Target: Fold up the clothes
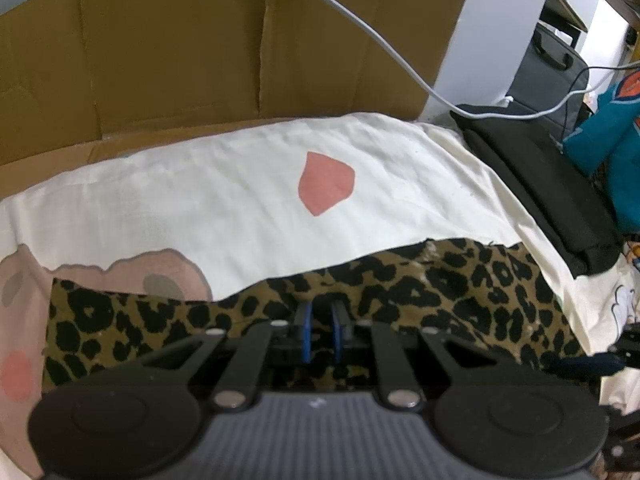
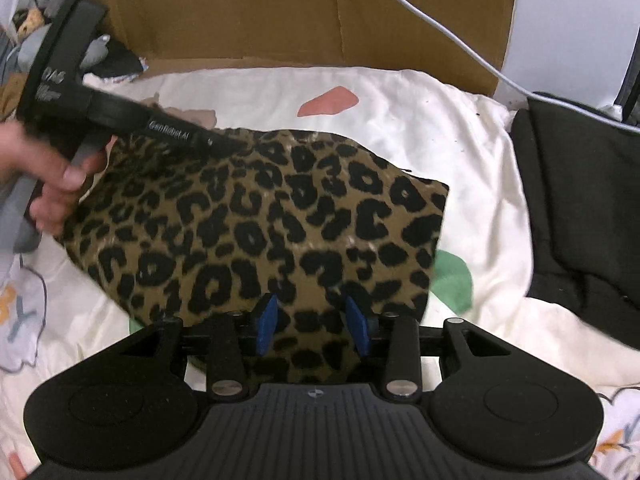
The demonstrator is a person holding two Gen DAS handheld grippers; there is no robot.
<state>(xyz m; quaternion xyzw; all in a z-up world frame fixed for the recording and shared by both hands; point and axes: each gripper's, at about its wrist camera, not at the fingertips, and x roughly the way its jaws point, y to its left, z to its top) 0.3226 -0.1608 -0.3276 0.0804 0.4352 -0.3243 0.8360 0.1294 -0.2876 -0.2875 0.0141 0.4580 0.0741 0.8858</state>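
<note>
A leopard-print garment (image 2: 256, 224) lies folded on a cream bedsheet (image 2: 472, 184). In the left wrist view the garment (image 1: 440, 292) fills the lower half. My left gripper (image 1: 321, 320) has its blue pads close together, pinched on a raised fold at the garment's far edge. The left gripper also shows in the right wrist view (image 2: 224, 142), held by a hand at the garment's far left corner. My right gripper (image 2: 314, 320) is open, its blue pads spread over the garment's near edge, holding nothing.
A brown cardboard sheet (image 1: 200, 48) stands behind the bed. A white cable (image 1: 360, 28) crosses it. A black folded cloth (image 2: 580, 200) lies at the right. A teal item (image 1: 608, 136) and a grey case (image 1: 552, 68) stand further right. Soft toys (image 2: 60, 12) lie at the far left.
</note>
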